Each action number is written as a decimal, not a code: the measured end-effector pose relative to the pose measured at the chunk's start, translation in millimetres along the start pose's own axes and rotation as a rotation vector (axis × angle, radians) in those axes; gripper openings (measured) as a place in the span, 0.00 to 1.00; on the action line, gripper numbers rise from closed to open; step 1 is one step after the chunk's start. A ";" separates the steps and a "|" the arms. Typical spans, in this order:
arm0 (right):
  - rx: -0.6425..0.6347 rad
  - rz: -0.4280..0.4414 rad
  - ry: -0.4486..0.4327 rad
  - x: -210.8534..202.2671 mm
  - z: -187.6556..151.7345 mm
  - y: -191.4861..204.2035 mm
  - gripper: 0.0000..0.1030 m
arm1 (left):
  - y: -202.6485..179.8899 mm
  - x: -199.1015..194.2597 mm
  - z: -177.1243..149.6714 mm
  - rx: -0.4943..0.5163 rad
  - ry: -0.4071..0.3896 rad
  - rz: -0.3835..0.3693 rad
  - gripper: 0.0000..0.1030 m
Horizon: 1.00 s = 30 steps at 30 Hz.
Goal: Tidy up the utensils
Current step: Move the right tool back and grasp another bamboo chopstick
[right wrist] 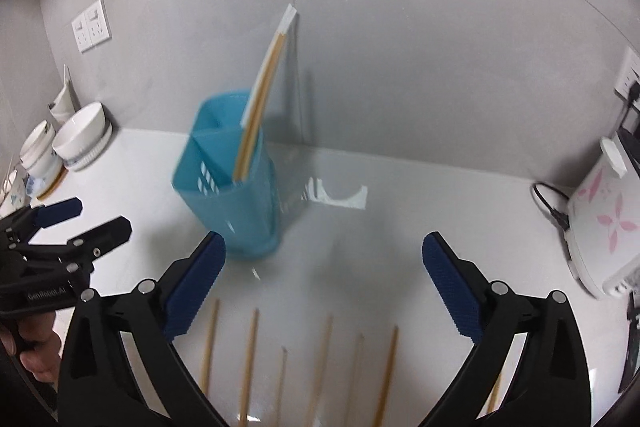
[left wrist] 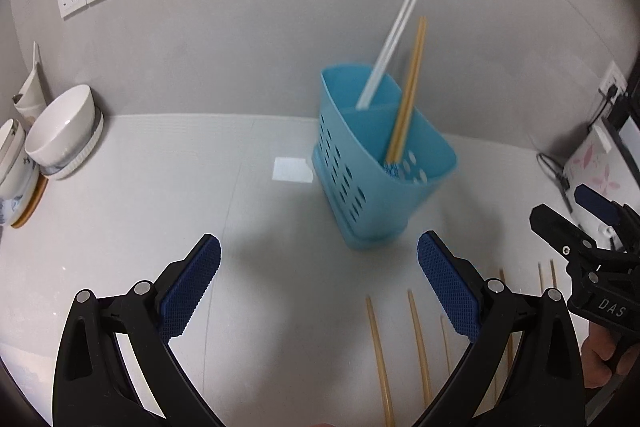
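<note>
Both jaws wide, empty: left gripper [left wrist: 319, 283], right gripper [right wrist: 323, 283]
Blue perforated plastic utensil caddy [left wrist: 362, 163] upright on counter, holding white and wooden pairs
Loose bamboo chopsticks [right wrist: 250, 359] lying near right gripper: straddle one pair, close mid-shaft, lift level, drop tip-first

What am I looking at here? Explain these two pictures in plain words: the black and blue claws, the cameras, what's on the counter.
No robot here: a person holds a hand tool in each hand. Each tool has two blue-padded fingers and its own camera looking along them. One picture comes from the left gripper, the other from the right gripper. Both stand open and hold nothing.

On the white counter stands a blue holder with a wooden pair of chopsticks and a white pair leaning inside. More loose chopsticks lie in front, waiting to be sorted. Bowls are stacked at the left; a white appliance sits at the right.
</note>
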State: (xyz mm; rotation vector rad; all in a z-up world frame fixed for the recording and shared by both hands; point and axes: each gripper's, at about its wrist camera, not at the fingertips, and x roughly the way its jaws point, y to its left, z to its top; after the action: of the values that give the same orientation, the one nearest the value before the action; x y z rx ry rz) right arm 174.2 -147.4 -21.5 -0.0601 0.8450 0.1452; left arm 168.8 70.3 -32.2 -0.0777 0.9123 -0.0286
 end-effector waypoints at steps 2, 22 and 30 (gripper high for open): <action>0.016 -0.007 0.026 -0.6 -14.0 -7.9 0.92 | -5.3 1.1 -10.7 0.007 0.024 0.010 0.94; 0.141 -0.059 0.309 16.1 -125.4 -54.8 0.80 | -33.9 48.9 -113.1 0.004 0.325 0.018 0.94; 0.144 -0.098 0.434 30.4 -151.1 -57.8 0.64 | -37.2 57.0 -129.8 0.007 0.377 0.031 0.94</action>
State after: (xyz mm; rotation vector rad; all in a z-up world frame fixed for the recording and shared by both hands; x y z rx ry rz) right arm 90.9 -218.1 -144.7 0.0027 1.2811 -0.0240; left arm 101.3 22.7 -153.3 -0.0520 1.2897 -0.0184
